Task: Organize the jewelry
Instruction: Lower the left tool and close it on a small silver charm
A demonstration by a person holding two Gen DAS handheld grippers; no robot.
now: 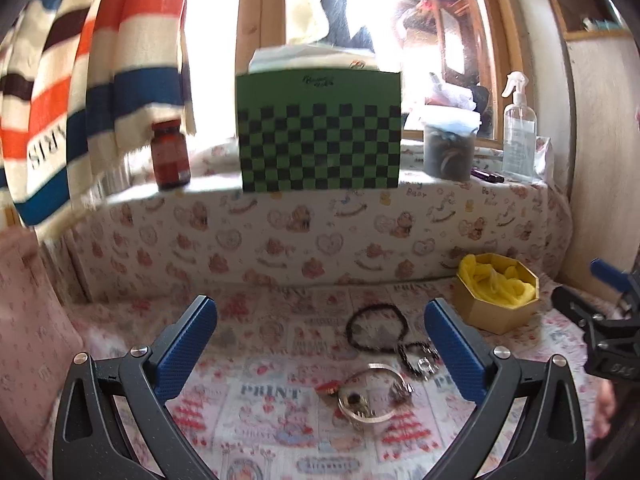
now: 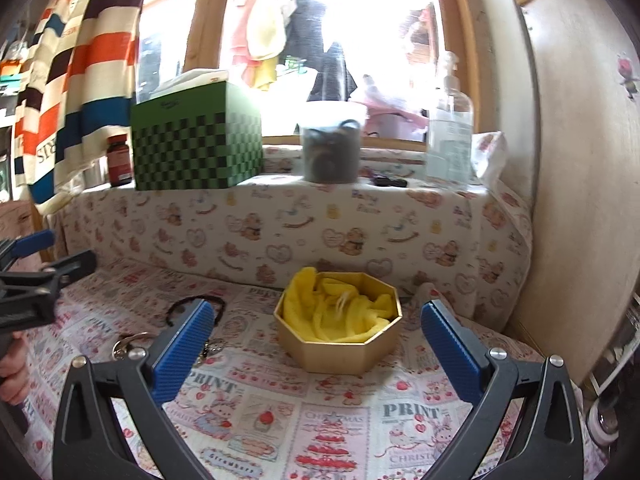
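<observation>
A small heap of jewelry is seen lying on a printed cloth in the lower centre of the left wrist view: a black beaded bracelet, a silver bangle below it, and a darker chain piece just beside both, the three touching or overlapping. The left tool is held wide open above this heap with nothing between its blue pads. A gold octagonal box, lined with crumpled yellow fabric, is shown at the centre of the right wrist view, to the right of the jewelry and apart from it; whether any piece already lies in it cannot be told. The right tool is likewise spread wide and empty, framing the box. A green checkered box, a brown bottle and a clear spray bottle are lined along the covered ledge in the upper half of the frame. The step in hand is judged to be the approach for a pick. A descent onto one piece is called for next, ideally the bangle's rim, so that the tangled neighbours are not dragged along to the box.
</observation>
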